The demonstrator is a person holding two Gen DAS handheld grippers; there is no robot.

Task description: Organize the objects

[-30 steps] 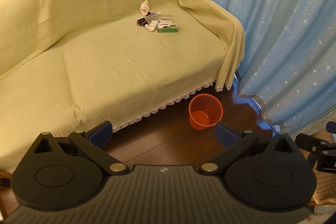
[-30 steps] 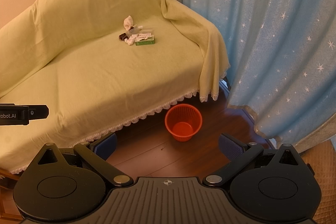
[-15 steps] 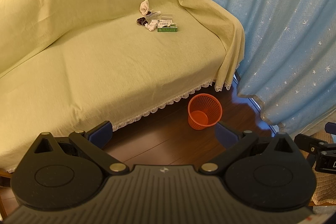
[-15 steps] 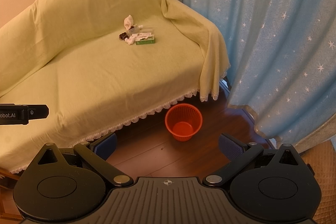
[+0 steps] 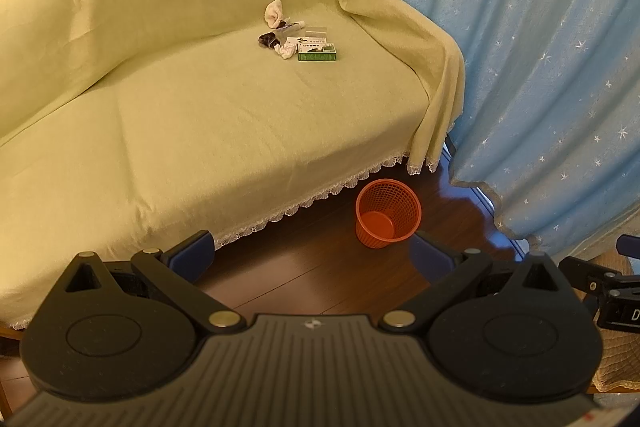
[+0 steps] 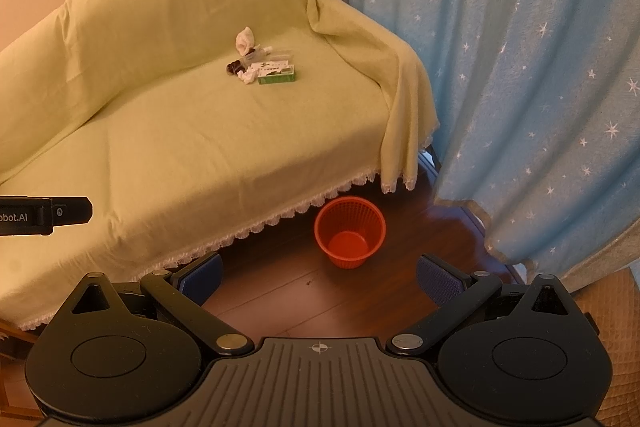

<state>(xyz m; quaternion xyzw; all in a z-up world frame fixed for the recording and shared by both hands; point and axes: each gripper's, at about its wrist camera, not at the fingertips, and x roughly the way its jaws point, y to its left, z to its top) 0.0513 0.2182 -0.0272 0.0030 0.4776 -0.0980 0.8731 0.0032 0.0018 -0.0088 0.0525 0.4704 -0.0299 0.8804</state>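
Note:
A small pile lies far off on the right part of the sofa seat: a green and white box (image 5: 317,51) (image 6: 277,74), crumpled white tissue (image 5: 285,51) (image 6: 246,76), a dark object (image 5: 265,39) (image 6: 233,67), a pale sock-like cloth (image 5: 273,12) (image 6: 244,40) and a clear packet (image 5: 316,31). An empty orange mesh bin (image 5: 388,213) (image 6: 349,231) stands on the floor by the sofa's front right corner. My left gripper (image 5: 310,259) and right gripper (image 6: 319,277) are both open and empty, held above the floor, far from the pile.
The sofa (image 5: 180,131) (image 6: 180,139) wears a yellow-green cover with a lace hem. Blue star-patterned curtains (image 5: 540,67) (image 6: 520,67) hang at the right. Dark wood floor (image 6: 280,279) lies below. A woven mat (image 6: 616,327) is at the lower right.
Both views have shifted very slightly; the bin sits a touch further left in the left wrist view. Both grippers stay open and empty.

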